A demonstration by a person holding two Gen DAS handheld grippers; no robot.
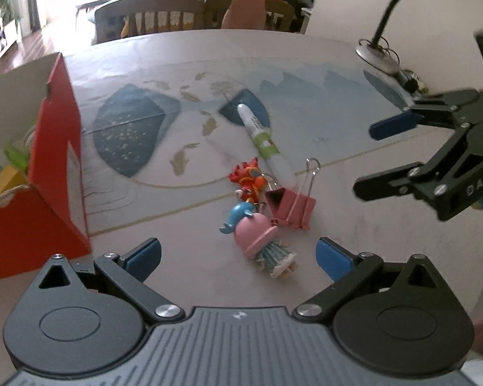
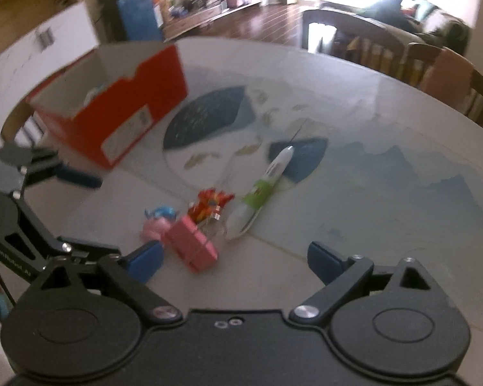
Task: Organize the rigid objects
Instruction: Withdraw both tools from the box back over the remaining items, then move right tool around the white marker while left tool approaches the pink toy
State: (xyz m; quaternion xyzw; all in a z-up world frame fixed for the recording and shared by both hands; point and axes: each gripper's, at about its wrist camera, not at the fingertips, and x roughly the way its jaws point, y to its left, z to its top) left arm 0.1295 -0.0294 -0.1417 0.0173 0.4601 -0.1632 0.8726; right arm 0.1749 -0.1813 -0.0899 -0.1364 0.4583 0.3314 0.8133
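Observation:
A small pile lies mid-table: a white and green marker (image 1: 264, 141), a pink binder clip (image 1: 289, 207), a red-orange figurine (image 1: 249, 180) and a pink and blue doll keychain (image 1: 257, 238). My left gripper (image 1: 238, 257) is open and empty just short of the doll. My right gripper (image 1: 367, 157) is open at the right of the pile. In the right wrist view the marker (image 2: 264, 189), the clip (image 2: 191, 244), the red figurine (image 2: 211, 204) and the doll (image 2: 157, 222) lie ahead of my open right gripper (image 2: 233, 259); my left gripper (image 2: 83, 212) is at the left.
An open red cardboard box (image 1: 48, 173) with several items inside stands on the left of the table; it also shows in the right wrist view (image 2: 125, 119). A desk lamp (image 1: 383, 25) stands at the far right corner. Chairs (image 1: 151, 19) line the far edge.

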